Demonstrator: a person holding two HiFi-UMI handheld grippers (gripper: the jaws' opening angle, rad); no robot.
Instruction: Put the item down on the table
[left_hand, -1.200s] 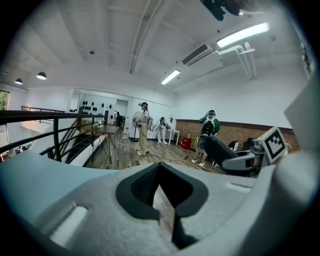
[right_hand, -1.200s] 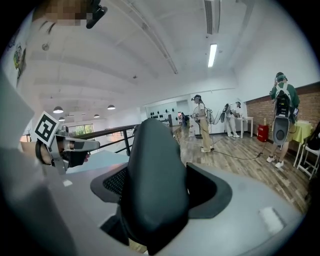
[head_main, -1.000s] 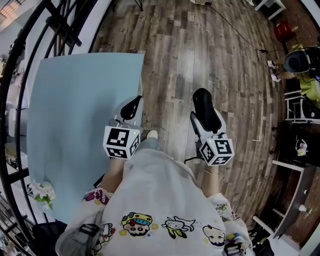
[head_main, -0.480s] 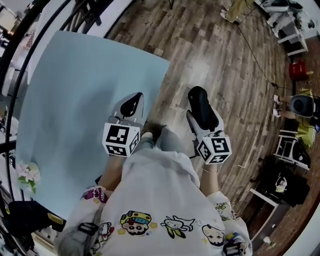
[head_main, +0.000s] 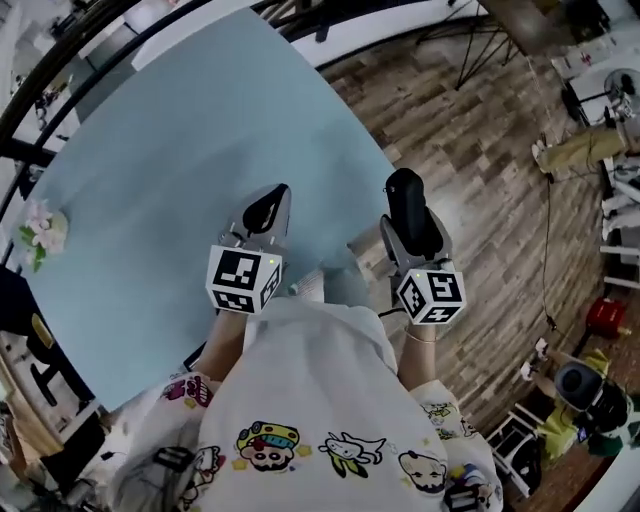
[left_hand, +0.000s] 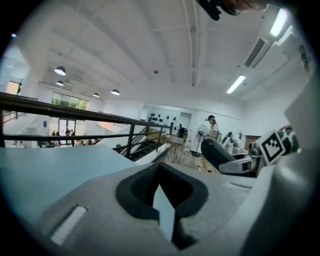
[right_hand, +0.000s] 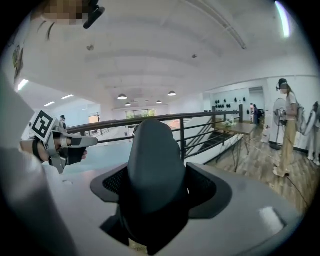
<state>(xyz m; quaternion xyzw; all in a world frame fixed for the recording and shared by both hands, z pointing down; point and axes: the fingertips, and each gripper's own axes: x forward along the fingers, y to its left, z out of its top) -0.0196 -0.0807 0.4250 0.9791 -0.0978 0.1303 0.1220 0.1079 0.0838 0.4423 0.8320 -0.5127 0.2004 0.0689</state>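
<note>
The right gripper (head_main: 407, 212) is gripping a black item (right_hand: 152, 170), rounded and smooth, with its jaws spread wide around it. It is holding the thing up in the air, not yet on the pale blue worktop (head_main: 150, 150). From where I am standing it is hanging just past the worktop's near corner, over the wooden floor (head_main: 480, 170). The left gripper (head_main: 266, 208) is hovering above the blue surface with its jaws closed on nothing.

The risk I see is letting go too soon. If the jaws are opening while the item is off the edge, it is going to the floor. Even set near the corner, a smooth rounded thing looks likely to slide or roll off. A drop from height could bounce it too.

The surface is looking bare apart from a small bunch of flowers (head_main: 40, 228) at its far left edge, well apart from both grippers. A black railing (head_main: 60, 60) is running behind the worktop. Nothing is blocking the way in from the right.
</note>
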